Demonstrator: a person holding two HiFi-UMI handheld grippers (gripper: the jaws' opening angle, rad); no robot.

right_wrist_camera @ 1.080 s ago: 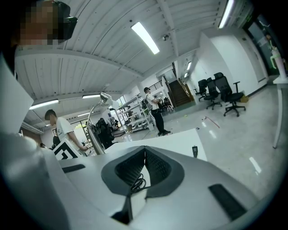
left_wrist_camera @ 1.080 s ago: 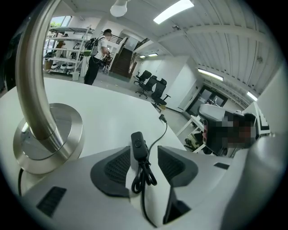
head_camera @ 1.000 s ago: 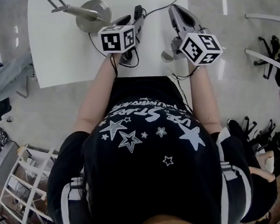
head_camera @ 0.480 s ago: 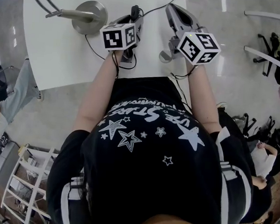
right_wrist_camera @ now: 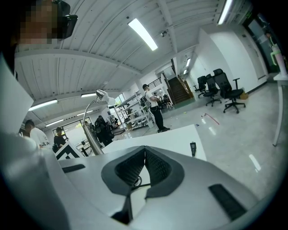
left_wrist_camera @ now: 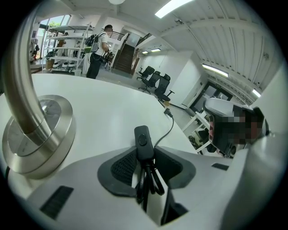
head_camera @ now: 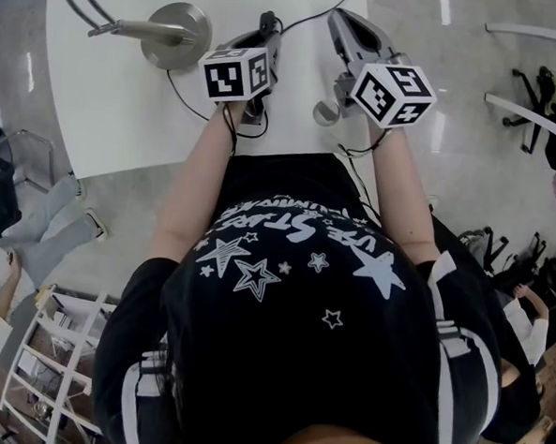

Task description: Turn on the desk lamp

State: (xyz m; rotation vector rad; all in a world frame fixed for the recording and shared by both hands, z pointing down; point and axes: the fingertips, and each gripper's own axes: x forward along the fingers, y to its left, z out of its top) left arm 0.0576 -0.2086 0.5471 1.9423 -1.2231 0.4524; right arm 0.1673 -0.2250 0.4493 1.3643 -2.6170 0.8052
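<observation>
Two grippers up over the white table. Far left, desk lamp, round metal base on the tabletop, arm curving up. Next, left gripper: jaws have just been closing, pads pinching the lamp's inline switch, cord trailing behind. Right gripper just beside, jaws pressed together.

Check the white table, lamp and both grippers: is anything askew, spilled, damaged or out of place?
Nothing stands out. The lamp base sits flat on the table; the left gripper, jaws just closing, pinches the cord switch, its cord looped beneath.
</observation>
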